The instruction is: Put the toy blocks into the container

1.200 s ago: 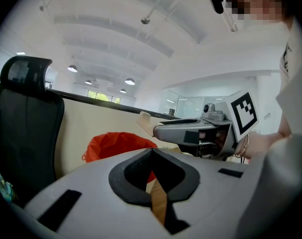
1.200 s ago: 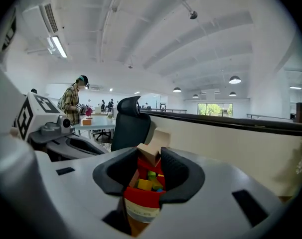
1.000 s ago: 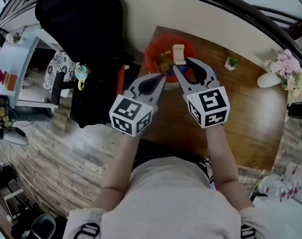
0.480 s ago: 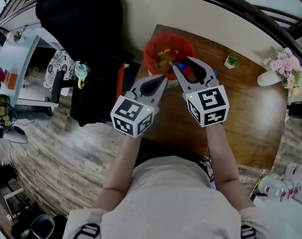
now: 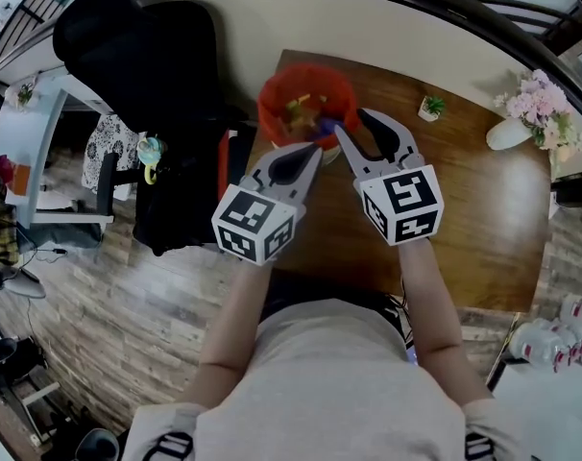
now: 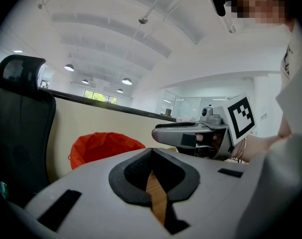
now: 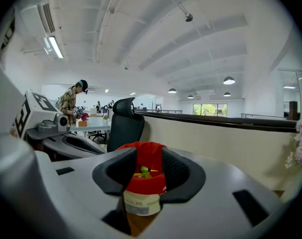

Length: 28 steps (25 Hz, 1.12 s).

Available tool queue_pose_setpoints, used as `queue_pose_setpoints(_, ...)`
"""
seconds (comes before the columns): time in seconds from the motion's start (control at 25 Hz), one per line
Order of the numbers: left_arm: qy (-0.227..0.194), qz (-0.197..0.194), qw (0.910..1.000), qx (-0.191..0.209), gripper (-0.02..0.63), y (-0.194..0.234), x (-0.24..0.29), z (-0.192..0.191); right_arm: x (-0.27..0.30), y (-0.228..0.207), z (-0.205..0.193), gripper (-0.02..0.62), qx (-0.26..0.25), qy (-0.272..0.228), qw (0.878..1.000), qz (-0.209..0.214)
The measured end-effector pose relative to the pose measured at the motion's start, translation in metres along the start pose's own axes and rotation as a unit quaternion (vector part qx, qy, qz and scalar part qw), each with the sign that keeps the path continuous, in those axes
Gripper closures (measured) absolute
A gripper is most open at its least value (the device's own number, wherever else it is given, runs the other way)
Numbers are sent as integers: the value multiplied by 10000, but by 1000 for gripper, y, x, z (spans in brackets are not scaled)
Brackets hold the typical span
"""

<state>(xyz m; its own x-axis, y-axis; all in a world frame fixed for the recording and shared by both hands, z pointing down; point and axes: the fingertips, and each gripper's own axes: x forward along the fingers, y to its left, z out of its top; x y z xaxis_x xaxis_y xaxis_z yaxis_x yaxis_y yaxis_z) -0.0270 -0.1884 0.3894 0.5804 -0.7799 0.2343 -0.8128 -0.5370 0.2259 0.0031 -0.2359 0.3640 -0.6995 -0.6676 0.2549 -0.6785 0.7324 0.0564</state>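
The small coloured toy blocks (image 5: 301,109), yellow, green and purple among them, lie inside the round red bag-lined container (image 5: 270,113), which stands at the far left corner of the brown wooden bench (image 5: 464,209). A second ago a pale wooden block stood at the tips of the right fingers, directly over the container's mouth; that block is no longer there, and nothing pale shows above the rim, so it has most likely dropped in with the others. The right gripper (image 5: 351,123) hovers just at the near rim with its fingers partly apart and nothing between them; its own view shows only the container farther off through the gap. Just beside it, the left gripper (image 5: 310,157) hangs near the same rim with its fingers brought together, empty, a thin slit of bench showing between the pads. No loose block shows on the visible bench, so the task looks close to finished or in need of another block to fetch. Farther out stand a small green potted plant (image 5: 430,107) and a white vase of pink flowers (image 5: 521,123).
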Motion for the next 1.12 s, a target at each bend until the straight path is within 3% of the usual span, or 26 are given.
queue_pose_setpoints(0.48,394,-623,9971,185,591,-32,42,-12,-29,-38,-37,431,321,298,9979,-474)
queue_pose_setpoints(1.12,1323,-1128,9844,273,591,-62,88,-83,-48,-62,-123,430,845,1124,9868,-806)
